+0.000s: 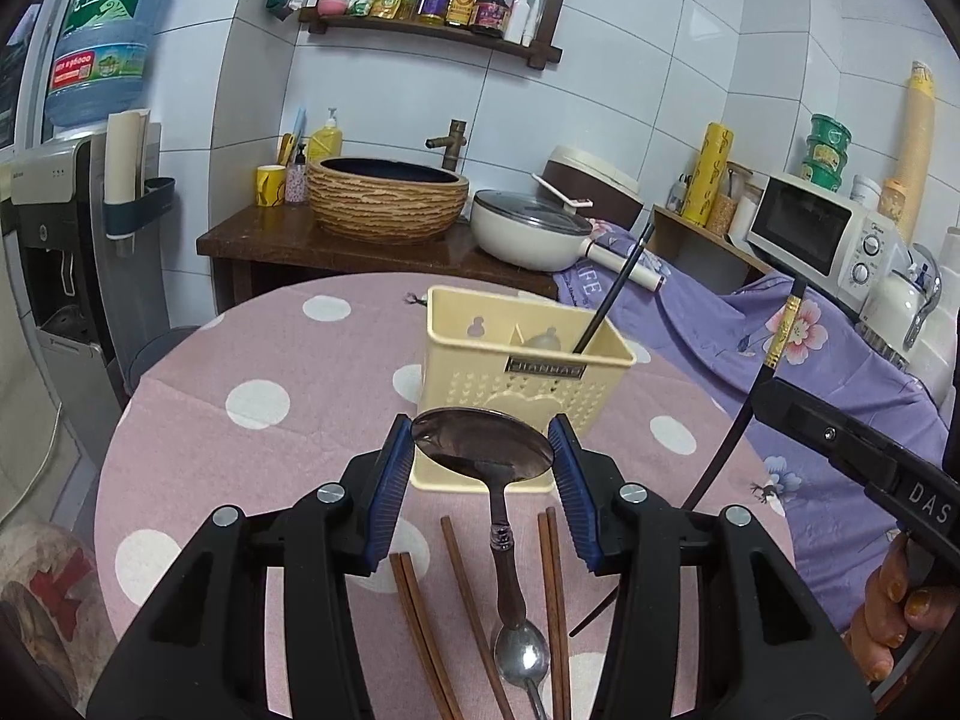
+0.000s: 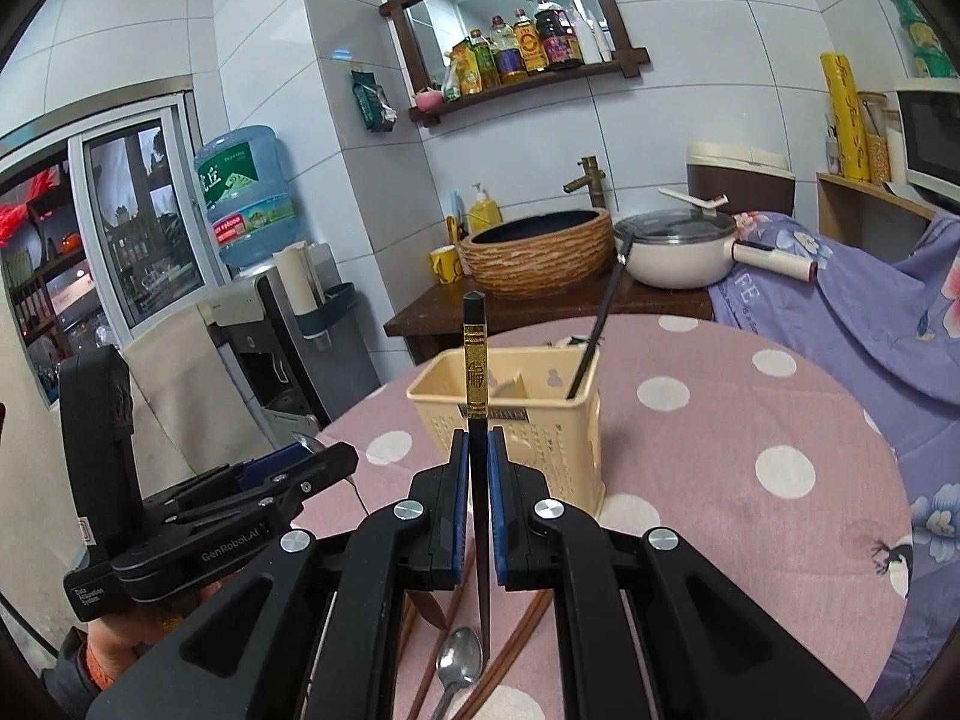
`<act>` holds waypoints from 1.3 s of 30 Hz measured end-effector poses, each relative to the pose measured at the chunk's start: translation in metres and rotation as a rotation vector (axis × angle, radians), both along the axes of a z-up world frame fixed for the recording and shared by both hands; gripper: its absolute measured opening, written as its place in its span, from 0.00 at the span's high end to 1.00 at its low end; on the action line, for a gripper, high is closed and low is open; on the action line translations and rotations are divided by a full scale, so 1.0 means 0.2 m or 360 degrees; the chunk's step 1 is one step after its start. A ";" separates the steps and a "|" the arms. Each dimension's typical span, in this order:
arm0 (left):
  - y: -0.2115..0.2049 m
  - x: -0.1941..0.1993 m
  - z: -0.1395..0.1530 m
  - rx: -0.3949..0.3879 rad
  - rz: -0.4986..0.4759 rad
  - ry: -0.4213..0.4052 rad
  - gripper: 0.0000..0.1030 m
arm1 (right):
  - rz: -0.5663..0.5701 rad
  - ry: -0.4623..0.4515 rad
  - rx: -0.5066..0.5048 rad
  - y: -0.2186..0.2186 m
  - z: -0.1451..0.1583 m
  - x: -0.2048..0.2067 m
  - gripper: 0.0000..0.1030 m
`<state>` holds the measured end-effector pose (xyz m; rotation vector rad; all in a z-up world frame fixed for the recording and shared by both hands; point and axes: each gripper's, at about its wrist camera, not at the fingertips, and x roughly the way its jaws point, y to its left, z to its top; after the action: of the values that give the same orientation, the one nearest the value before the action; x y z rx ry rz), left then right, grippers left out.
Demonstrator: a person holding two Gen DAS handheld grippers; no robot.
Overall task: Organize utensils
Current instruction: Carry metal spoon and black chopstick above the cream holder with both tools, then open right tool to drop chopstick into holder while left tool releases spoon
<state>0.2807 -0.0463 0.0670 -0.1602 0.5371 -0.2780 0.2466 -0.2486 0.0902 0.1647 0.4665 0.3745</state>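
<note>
The left claw (image 1: 482, 441) pinches the bowl of one big spoon (image 1: 480, 443) between its blue pads, handle hanging down, just in front of the cream holder (image 1: 528, 360) on the dotted counter (image 1: 258, 360). The right claw (image 2: 478, 474) is pressed on one black chopstick (image 2: 474, 360), held upright before the holder (image 2: 540, 420). A second black chopstick (image 1: 612, 291) already leans in the holder's right compartment. On the counter below lie five brown chopsticks (image 1: 468, 594) and one small steel spoon (image 1: 522, 657). Behind stand a basin (image 1: 387, 195) and a pan (image 1: 531, 228).
</note>
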 end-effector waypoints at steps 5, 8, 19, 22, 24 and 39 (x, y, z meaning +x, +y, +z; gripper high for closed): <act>0.03 0.09 0.20 -0.0048 -0.0002 -0.0057 0.55 | -0.0030 -0.0121 0.0011 0.00 0.20 0.08 0.94; 0.05 0.17 0.36 -0.0041 0.0040 -0.0140 0.55 | -0.0065 -0.0216 0.0026 0.00 0.35 0.14 0.94; -0.03 0.51 0.62 0.0080 0.0199 -0.0361 0.55 | -0.0276 -0.0437 -0.0082 0.05 0.50 0.38 0.94; -0.06 0.58 0.51 0.0106 0.0202 -0.0304 0.55 | -0.0285 -0.0387 -0.0098 0.06 0.40 0.43 0.94; -0.07 0.61 0.43 0.0114 0.0190 -0.0252 0.55 | -0.0284 -0.0344 -0.0104 0.06 0.34 0.46 0.94; -0.14 0.60 0.05 0.0184 0.0119 -0.0065 0.55 | -0.0266 -0.0096 -0.0077 0.07 0.04 0.50 0.94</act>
<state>0.3998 -0.0739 0.0773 -0.0622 0.5040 -0.1766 0.3474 -0.2347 0.0980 0.1437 0.3988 0.2034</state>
